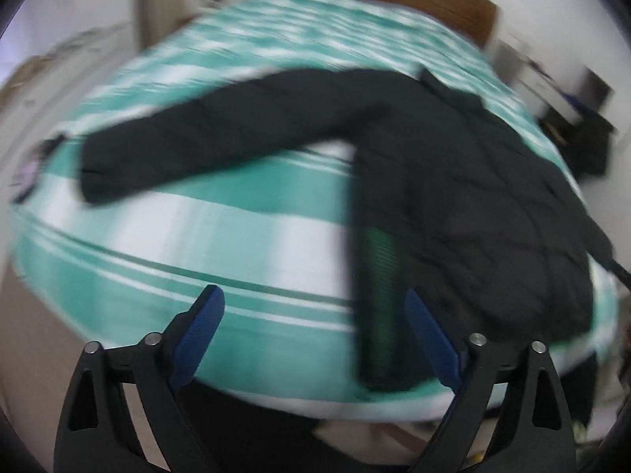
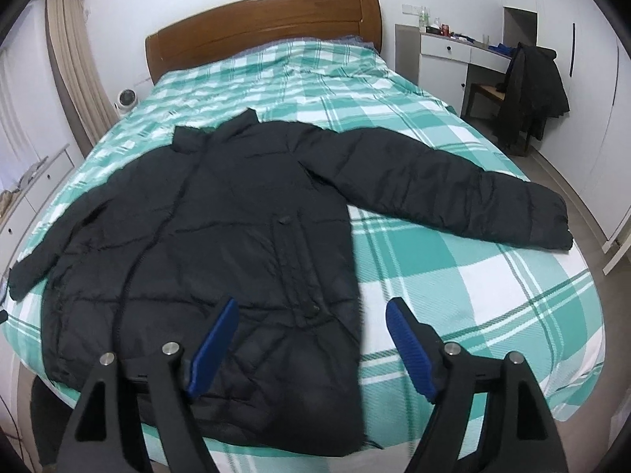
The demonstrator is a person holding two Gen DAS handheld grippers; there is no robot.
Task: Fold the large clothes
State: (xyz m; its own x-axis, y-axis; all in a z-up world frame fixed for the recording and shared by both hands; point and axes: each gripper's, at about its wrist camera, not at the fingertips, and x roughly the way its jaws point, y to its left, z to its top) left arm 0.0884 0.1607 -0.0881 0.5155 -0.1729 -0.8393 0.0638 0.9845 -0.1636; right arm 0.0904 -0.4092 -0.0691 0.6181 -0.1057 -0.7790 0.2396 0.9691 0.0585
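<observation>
Right gripper (image 2: 311,315) jaws wide, nothing between, above jacket hem. Left gripper (image 1: 313,307) jaws wide, empty, over bed edge; view blurred. Black padded jacket (image 2: 221,244) flat on green plaid bed (image 2: 453,276), sleeves toward 3 and 9 o'clock. Wooden headboard (image 2: 260,27) at 12.

wooden headboard (image 2: 264,19), white desk (image 2: 453,55), small fan (image 2: 126,99)

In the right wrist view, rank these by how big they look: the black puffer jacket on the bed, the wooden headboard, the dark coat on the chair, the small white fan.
Largest to smallest as they look:
1. black puffer jacket, nearest the camera
2. wooden headboard
3. dark coat on the chair
4. small white fan
</observation>
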